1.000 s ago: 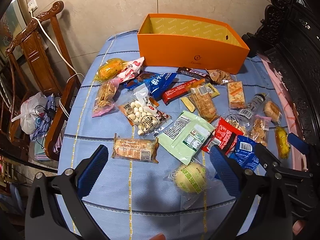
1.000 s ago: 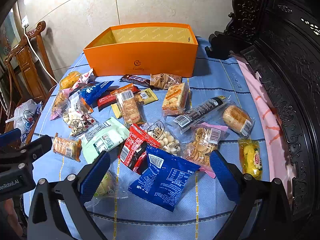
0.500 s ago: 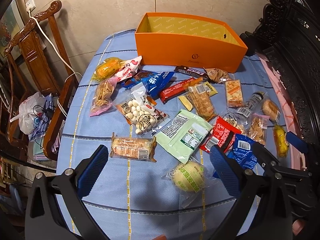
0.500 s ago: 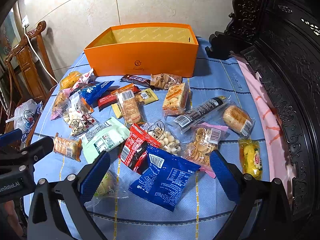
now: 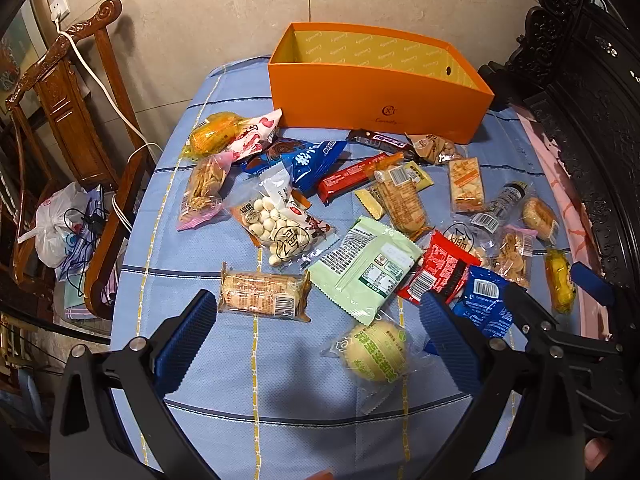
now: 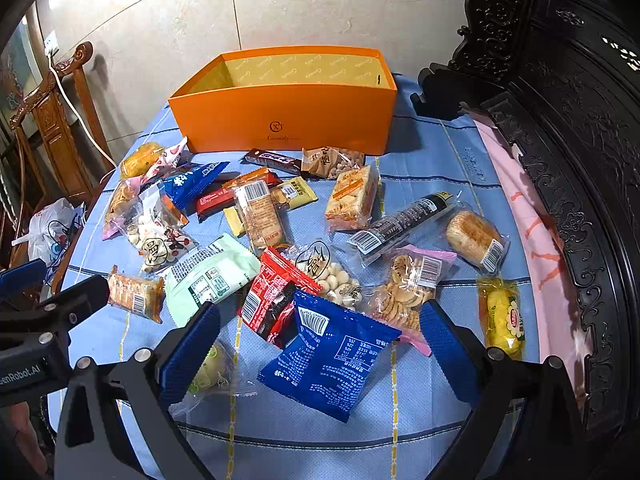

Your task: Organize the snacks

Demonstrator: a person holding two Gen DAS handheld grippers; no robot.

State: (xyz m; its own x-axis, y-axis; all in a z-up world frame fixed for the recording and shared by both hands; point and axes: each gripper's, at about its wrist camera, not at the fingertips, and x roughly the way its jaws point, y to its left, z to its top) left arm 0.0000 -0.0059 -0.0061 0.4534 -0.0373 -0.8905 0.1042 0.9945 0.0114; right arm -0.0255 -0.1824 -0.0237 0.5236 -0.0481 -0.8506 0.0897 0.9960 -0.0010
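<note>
Across the blue checked cloth of the table, crinkled plastic snack packets lie scattered from centre to 12 o'clock, stopping against a rigid orange cardboard box, open-topped, rectangular. Left tongs stand wide and hold nothing, over a bare strip of cloth at 6 o'clock; a round bun in clear wrap lies between the blue ribbed pads. Right tongs likewise wide, above a glossy blue pouch. Carved dark wood furniture bounds the 3 o'clock edge.
</note>
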